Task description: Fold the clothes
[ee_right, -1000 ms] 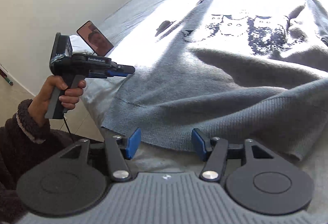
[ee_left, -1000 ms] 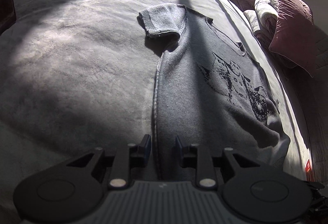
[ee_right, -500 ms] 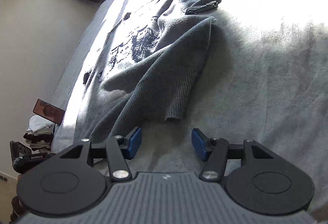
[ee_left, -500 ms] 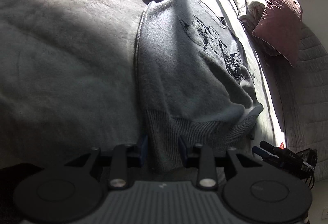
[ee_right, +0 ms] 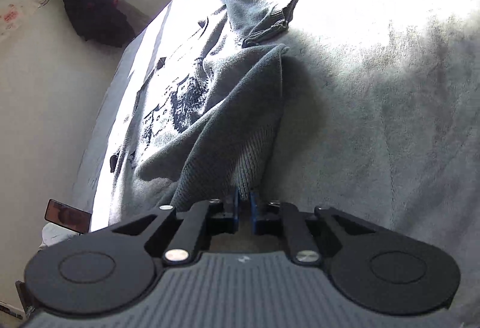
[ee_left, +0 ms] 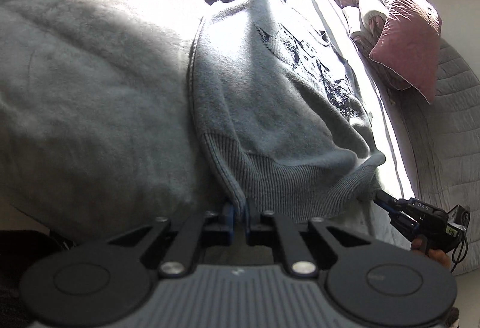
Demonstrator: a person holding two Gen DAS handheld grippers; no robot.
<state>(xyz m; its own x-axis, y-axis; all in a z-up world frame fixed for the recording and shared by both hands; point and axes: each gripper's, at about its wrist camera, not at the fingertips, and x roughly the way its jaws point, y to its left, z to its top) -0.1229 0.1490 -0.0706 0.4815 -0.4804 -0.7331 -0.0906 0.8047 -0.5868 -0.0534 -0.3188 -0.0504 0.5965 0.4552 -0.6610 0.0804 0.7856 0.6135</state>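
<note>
A grey knitted sweater [ee_left: 270,94] with a dark cat print lies on the bed, ribbed hem nearest me. My left gripper [ee_left: 238,208] is shut on the hem's left corner. In the right wrist view the sweater [ee_right: 216,124] is rumpled, with a fold of its hem side raised. My right gripper [ee_right: 244,199] has its jaws closing, and the blue pads pinch that hem edge. The right gripper [ee_left: 381,197] also shows in the left wrist view at the hem's other corner, held by a hand [ee_left: 435,256]. One short sleeve [ee_right: 267,19] lies folded over at the far end.
A grey fleece blanket [ee_left: 90,88] covers the bed around the sweater. Pink pillows [ee_left: 411,37] and a quilted headboard [ee_left: 450,118] stand to the right. In the right wrist view a phone [ee_right: 67,215] is propped at the bed's left edge, and dark clothing [ee_right: 96,13] lies by the far wall.
Both grippers came back to the sweater's hem and closed on it, left on one corner, right on the other. The right wrist rolled, so its view swung from the left hand to the bed.
</note>
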